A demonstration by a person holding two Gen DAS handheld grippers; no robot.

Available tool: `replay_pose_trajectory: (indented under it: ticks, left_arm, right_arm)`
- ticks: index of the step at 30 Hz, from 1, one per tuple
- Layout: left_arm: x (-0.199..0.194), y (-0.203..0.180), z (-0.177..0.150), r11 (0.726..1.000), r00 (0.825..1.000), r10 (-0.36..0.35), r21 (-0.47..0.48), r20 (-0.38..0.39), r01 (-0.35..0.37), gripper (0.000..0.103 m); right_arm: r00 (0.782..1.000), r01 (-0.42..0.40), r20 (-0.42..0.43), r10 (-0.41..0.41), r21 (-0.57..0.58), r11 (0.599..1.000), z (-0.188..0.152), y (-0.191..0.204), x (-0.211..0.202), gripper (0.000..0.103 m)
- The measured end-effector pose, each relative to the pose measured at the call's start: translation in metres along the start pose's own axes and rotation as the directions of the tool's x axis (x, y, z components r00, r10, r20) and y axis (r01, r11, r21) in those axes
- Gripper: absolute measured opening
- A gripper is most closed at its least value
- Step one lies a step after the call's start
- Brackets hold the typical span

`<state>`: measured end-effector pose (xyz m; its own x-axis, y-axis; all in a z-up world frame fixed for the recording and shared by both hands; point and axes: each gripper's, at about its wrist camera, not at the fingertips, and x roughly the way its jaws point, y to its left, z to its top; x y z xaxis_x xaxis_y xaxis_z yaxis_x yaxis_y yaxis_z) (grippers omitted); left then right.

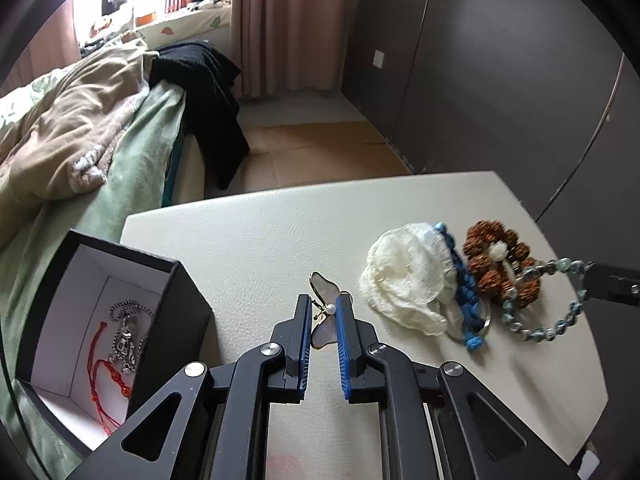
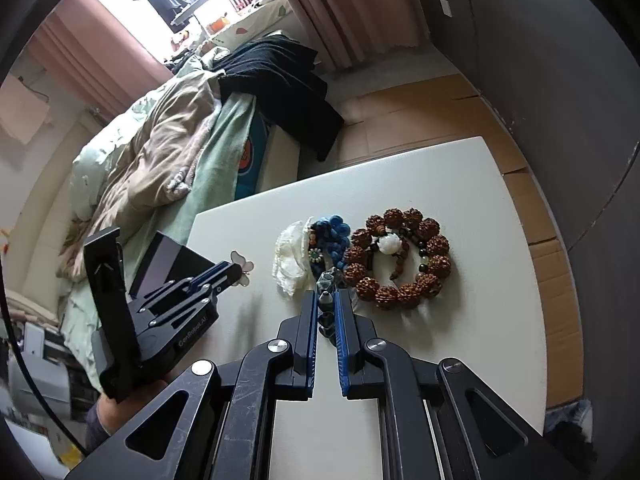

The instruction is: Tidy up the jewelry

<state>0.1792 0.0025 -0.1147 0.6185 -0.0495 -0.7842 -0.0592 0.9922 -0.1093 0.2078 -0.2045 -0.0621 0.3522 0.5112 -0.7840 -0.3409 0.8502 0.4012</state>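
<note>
White table (image 1: 260,232): black box (image 1: 176,304) at left edge, chain and red cord inside, box cut off by frame. Left gripper (image 1: 324,308) nearly closed, pinching butterfly brooch (image 1: 324,286) mid-table. Right gripper (image 2: 325,304) nearly shut, clamping grey-blue bead bracelet (image 1: 556,300), mostly hidden between pads.

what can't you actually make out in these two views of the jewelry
- Black box: left wrist view, near wall and frame edge hide part of its floor; right wrist view, left gripper blocks its inside.
- Butterfly brooch: lower wing behind the gripper's fingers.
- Blue-grey bead bracelet: right wrist view, mostly hidden between the right gripper fingers.
</note>
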Motion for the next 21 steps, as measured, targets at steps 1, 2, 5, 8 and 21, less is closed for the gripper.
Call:
replay_pose_trajectory:
  ticks: [1, 2, 5, 8, 21]
  left_arm:
    - [-0.005, -0.001, 0.001, 1.0, 1.0, -0.005, 0.0, 0.013, 0.005, 0.012]
    - [-0.009, -0.002, 0.001, 1.0, 1.0, -0.008, -0.002, 0.022, 0.008, 0.012]
    - [-0.023, -0.001, 0.001, 1.0, 0.999, -0.018, -0.014, 0.044, 0.018, 0.012]
    - [-0.038, 0.003, 0.002, 0.999, 0.998, -0.027, -0.028, 0.062, 0.029, 0.012]
    - [-0.095, 0.044, 0.006, 0.993, 0.985, -0.005, -0.114, 0.174, 0.025, 0.012]
  right_arm:
    - [1.0, -0.005, 0.003, 0.005, 0.0, 1.0, 0.0, 0.001, -0.001, 0.01]
    - [1.0, -0.012, 0.012, 0.012, -0.001, 1.0, 0.001, 0.002, -0.002, 0.01]
    - [0.999, -0.032, 0.031, 0.032, -0.005, 0.999, 0.001, 0.007, -0.006, 0.01]
    - [0.997, -0.05, 0.05, 0.051, -0.019, 0.999, 0.001, 0.014, -0.009, 0.01]
    - [0.983, -0.136, 0.12, 0.14, -0.04, 0.99, 0.004, 0.043, -0.011, 0.01]
